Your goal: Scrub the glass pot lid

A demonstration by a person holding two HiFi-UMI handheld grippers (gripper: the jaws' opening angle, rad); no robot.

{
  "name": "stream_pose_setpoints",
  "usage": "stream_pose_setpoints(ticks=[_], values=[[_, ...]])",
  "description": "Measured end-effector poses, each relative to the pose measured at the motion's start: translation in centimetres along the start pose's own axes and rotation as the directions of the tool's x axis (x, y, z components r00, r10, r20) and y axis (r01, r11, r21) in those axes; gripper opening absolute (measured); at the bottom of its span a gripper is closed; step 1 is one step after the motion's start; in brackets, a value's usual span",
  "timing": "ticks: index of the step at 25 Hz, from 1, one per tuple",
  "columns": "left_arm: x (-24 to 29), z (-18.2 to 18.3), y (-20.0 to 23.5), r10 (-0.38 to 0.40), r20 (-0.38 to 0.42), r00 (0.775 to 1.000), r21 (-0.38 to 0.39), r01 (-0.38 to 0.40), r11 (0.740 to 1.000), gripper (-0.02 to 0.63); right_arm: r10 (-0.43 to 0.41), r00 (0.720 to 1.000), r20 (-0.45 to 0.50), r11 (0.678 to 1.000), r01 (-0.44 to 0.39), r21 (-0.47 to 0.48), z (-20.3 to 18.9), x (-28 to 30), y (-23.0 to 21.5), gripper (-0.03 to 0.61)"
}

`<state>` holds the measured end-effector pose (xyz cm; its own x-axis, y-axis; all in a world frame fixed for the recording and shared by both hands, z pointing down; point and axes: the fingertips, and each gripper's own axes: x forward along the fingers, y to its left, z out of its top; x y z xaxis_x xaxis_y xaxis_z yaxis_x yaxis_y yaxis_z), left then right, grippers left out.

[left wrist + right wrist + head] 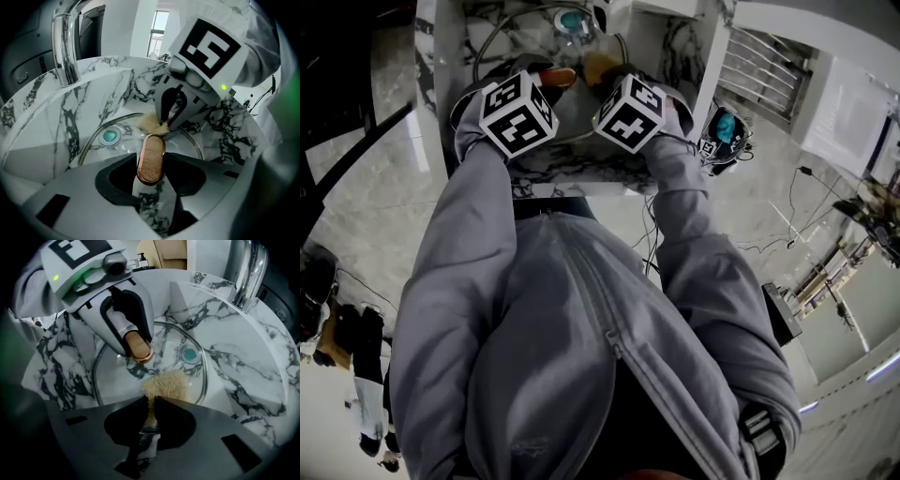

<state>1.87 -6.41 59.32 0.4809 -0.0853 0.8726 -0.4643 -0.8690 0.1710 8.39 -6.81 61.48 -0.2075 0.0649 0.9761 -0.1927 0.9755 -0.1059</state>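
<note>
The glass pot lid (112, 376) lies in a marble sink (243, 357). Its wooden knob (150, 159), edged in copper, stands between the jaws of my left gripper (151, 165), which are shut on it. My right gripper (151, 404) is shut on a beige scrub pad (168, 384), and the pad rests on the glass just beside the knob. From the left gripper view the pad (152, 124) shows under the right gripper (171, 112). In the head view both marker cubes sit side by side over the sink, the left gripper (546, 82) and the right gripper (602, 73) pointing down.
A chrome faucet (65, 47) rises at the sink's back edge. The teal drain plug (189, 354) shows through the glass. The sink walls (37, 122) close in around the lid. Cables and another marked device (724, 131) lie on the floor at the right.
</note>
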Motion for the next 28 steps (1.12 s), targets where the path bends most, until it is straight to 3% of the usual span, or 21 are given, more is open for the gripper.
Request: stream_pose_setpoints(ticks=[4,6,10,15,16,21,28], values=[[0.1,-0.2,0.0,0.001,0.000,1.000,-0.044,-0.001,0.999,0.203,0.046,0.999,-0.014,0.999,-0.046,-0.006,-1.1,0.1,2.8,0.055],[0.0,-0.5,-0.3,0.005,-0.011,1.000,-0.054,-0.006,0.999,0.250,0.080,0.997,-0.022,0.997,-0.080,-0.002,-1.5,0.1,4.2,0.055],[-1.3,-0.2,-1.1,0.027,0.016,1.000,-0.070,-0.026,0.997,0.250,0.140,0.989,-0.047,0.990,-0.140,0.006,-2.4,0.1,6.7,0.055],[-4.0,0.6,-2.1,0.066,0.029,0.997,-0.040,-0.065,0.997,0.249,0.171,0.984,-0.054,0.985,-0.170,0.024,-2.7,-1.3,9.0,0.054],[-4.7,0.7,-2.6,0.070,0.033,0.997,-0.037,-0.069,0.997,0.243,0.167,0.985,-0.048,0.986,-0.166,0.028,-2.7,-1.9,9.5,0.054],[-8.7,1.6,-4.6,0.092,0.058,0.994,-0.019,-0.091,0.996,0.043,0.112,0.994,-0.018,0.993,-0.111,0.042,-1.9,-5.4,10.6,0.054],[-15.0,2.8,-8.1,0.176,0.114,0.978,-0.018,-0.175,0.984,0.017,-0.049,0.992,0.114,0.987,0.031,0.159,-0.6,-13.4,12.0,0.054]])
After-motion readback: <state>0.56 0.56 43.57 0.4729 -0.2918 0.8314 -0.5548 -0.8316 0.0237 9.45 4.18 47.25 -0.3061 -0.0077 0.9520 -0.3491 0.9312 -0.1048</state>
